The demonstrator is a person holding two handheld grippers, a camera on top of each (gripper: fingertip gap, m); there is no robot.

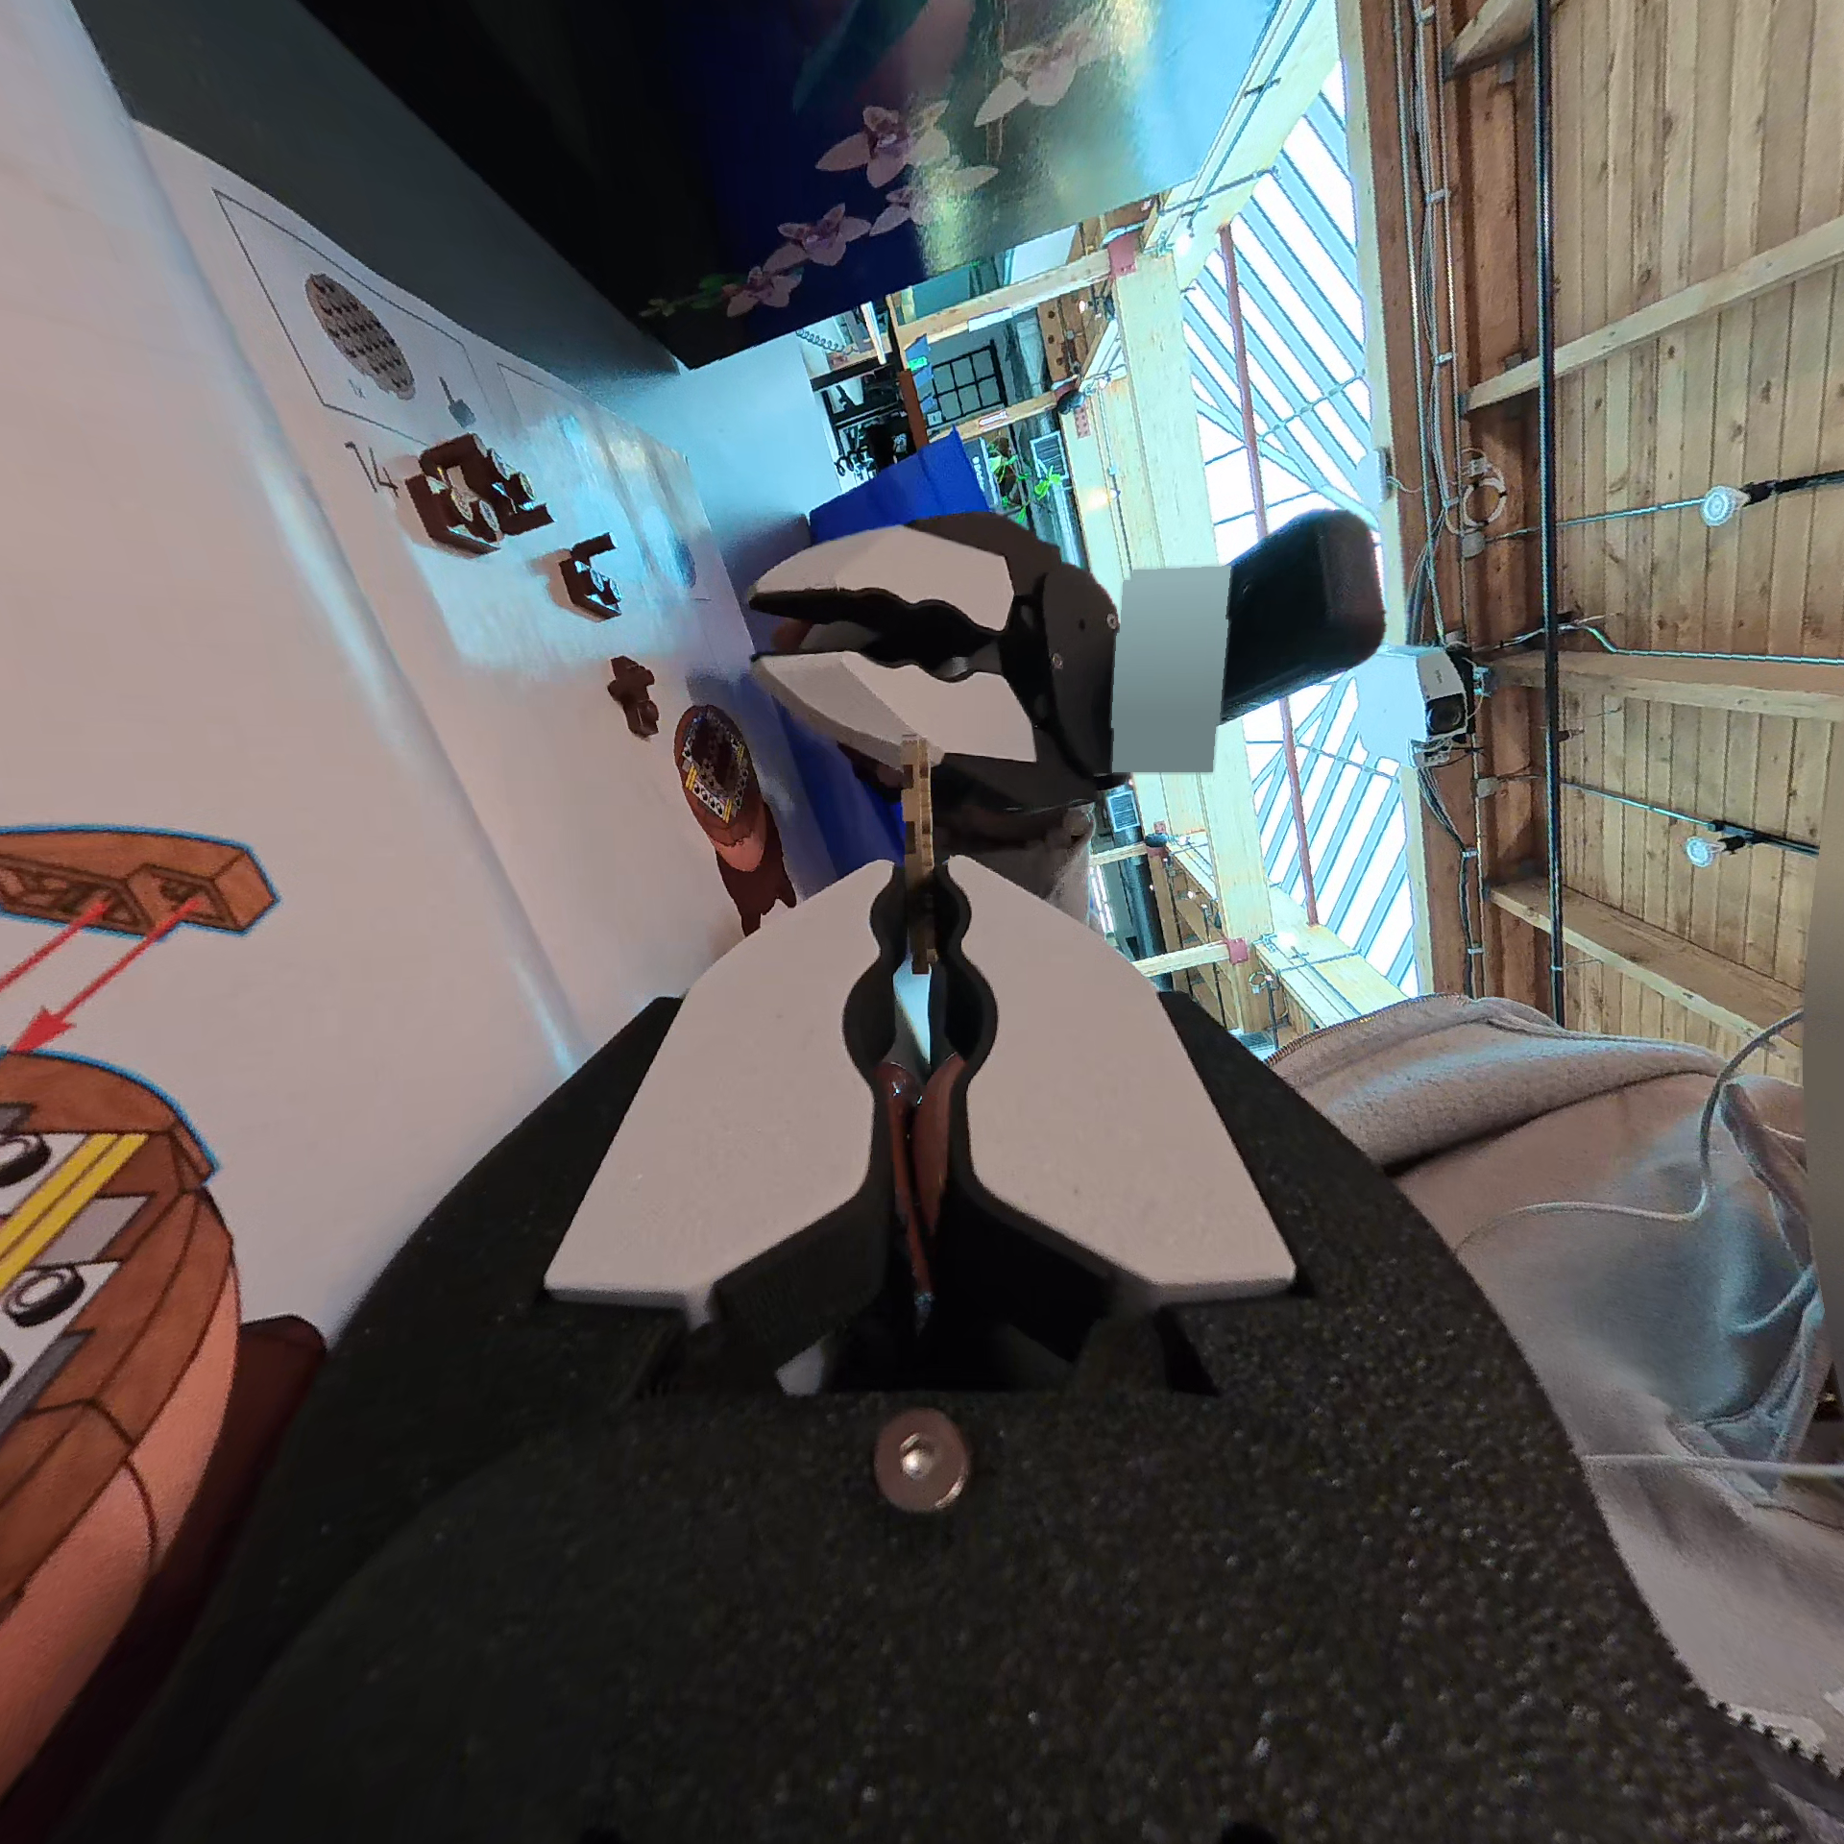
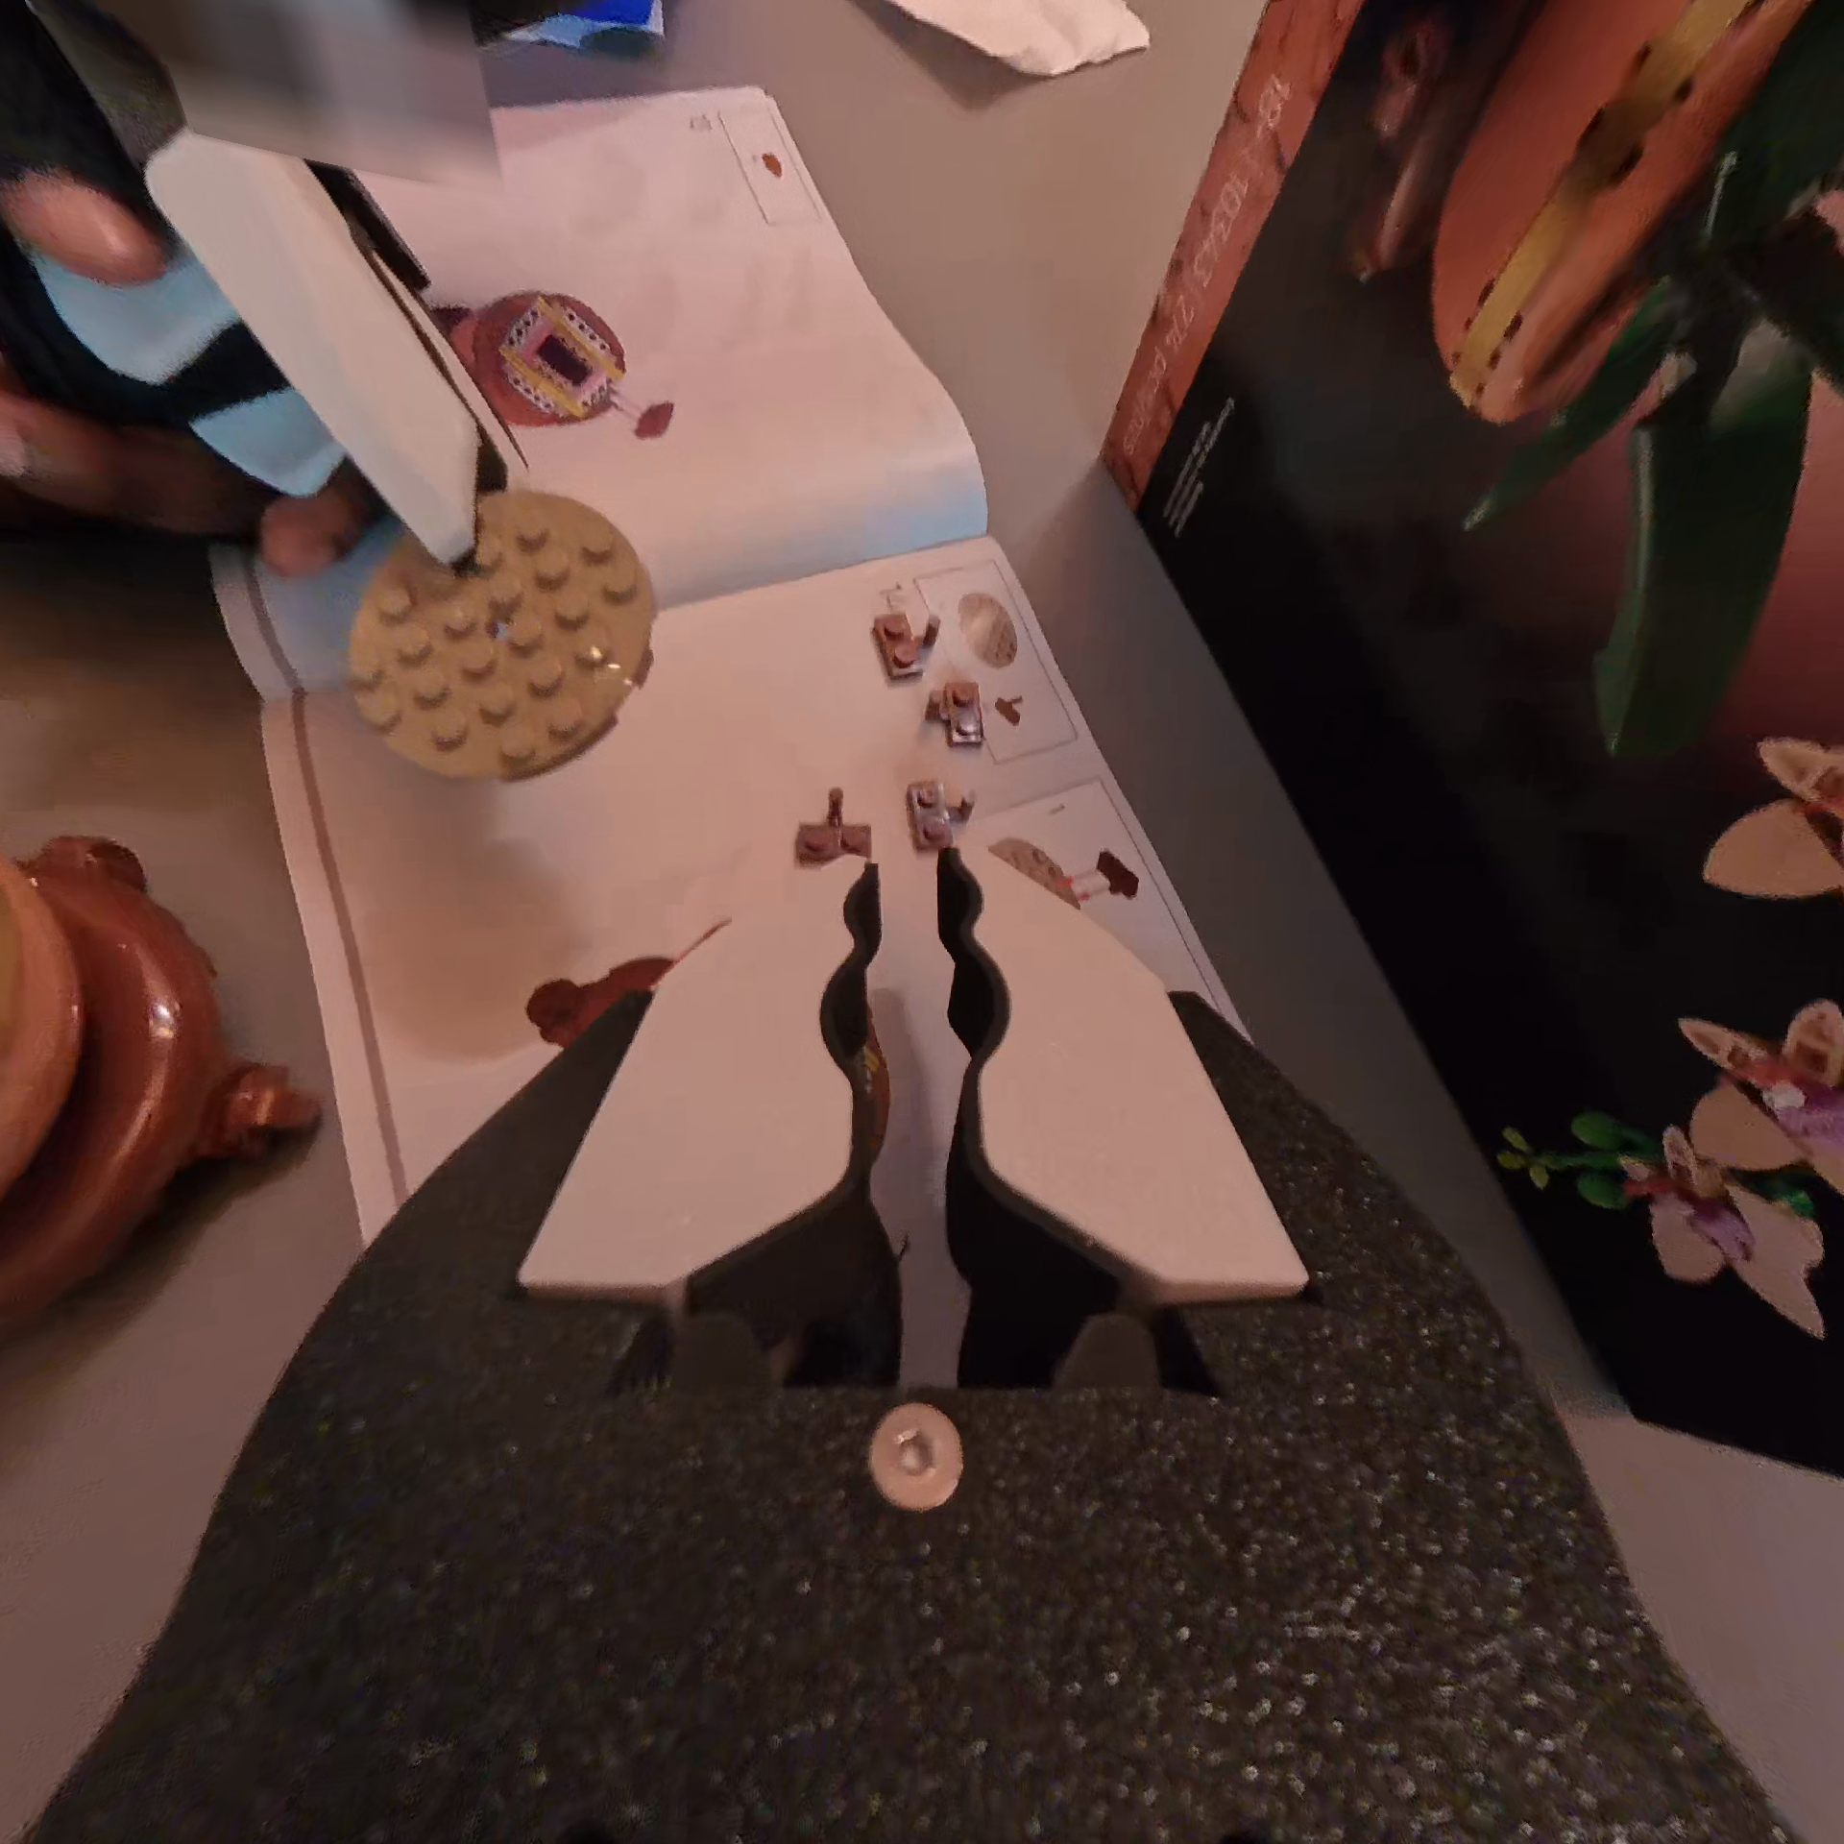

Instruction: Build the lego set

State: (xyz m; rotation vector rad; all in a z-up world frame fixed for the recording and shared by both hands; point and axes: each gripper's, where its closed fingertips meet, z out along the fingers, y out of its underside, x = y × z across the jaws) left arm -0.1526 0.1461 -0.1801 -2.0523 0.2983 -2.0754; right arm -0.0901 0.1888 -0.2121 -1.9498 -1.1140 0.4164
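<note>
My left gripper (image 1: 923, 888) is shut on the rim of a tan round studded plate (image 1: 916, 798), seen edge-on here. In the right wrist view the left gripper (image 2: 461, 547) holds that plate (image 2: 499, 639) tilted in the air above the open instruction booklet (image 2: 559, 878). My right gripper (image 2: 905, 866) is open and empty, its tips just short of several small brown pieces (image 2: 933, 813) lying on the booklet page. It also shows in the left wrist view (image 1: 766, 627), jaws apart, beyond the plate. The brown pieces (image 1: 469, 494) show there too.
A round brown pot assembly (image 2: 80, 1048) stands on the table at the left. The dark set box (image 2: 1497, 698) stands upright along the right side of the booklet. A person's sleeve (image 1: 1597, 1247) is at the right of the left wrist view. My right fingertips sit around 9 cm from my left ones.
</note>
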